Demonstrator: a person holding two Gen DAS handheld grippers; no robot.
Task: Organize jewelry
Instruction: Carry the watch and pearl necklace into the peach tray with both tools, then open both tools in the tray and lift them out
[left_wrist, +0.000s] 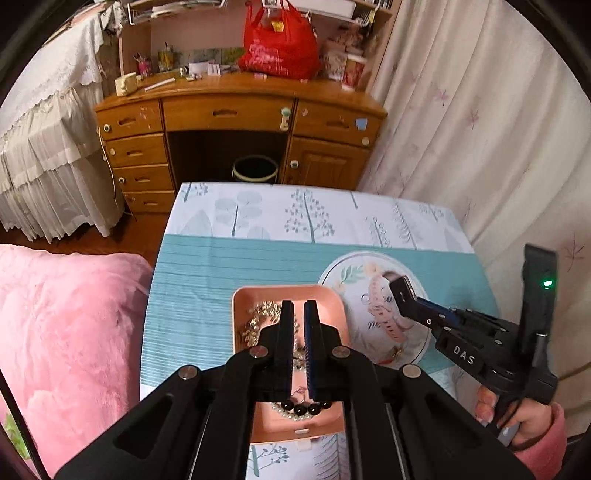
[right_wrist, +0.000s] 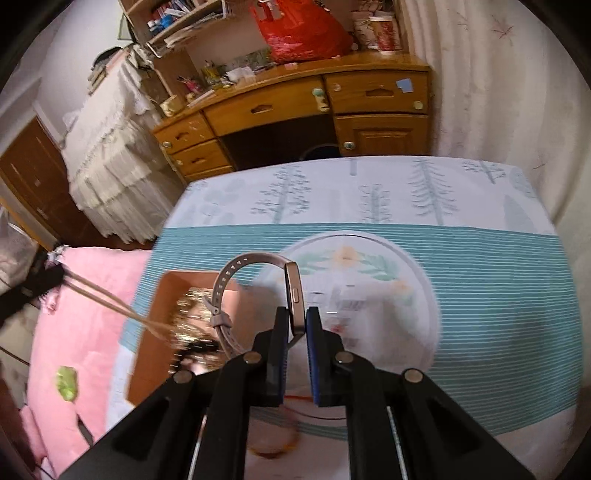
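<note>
Bench (left_wrist: 207, 266) w/ teal-striped tree-print cloth (left_wrist: 258, 218); on it pink jewelry tray (left_wrist: 332, 306) beside round floral plate (left_wrist: 340, 269).

The left hand-held gripper (left_wrist: 299, 314), jaws closed, hangs over the pink jewelry tray (left_wrist: 334, 314).

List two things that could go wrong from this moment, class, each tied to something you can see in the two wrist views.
1. The right tool pinches the watch only by its slim body, so the dangling strap might swing and twist it loose.
2. The pink tray is crowded with gold chains and beads, so the strap could snag them on the way in.
</note>
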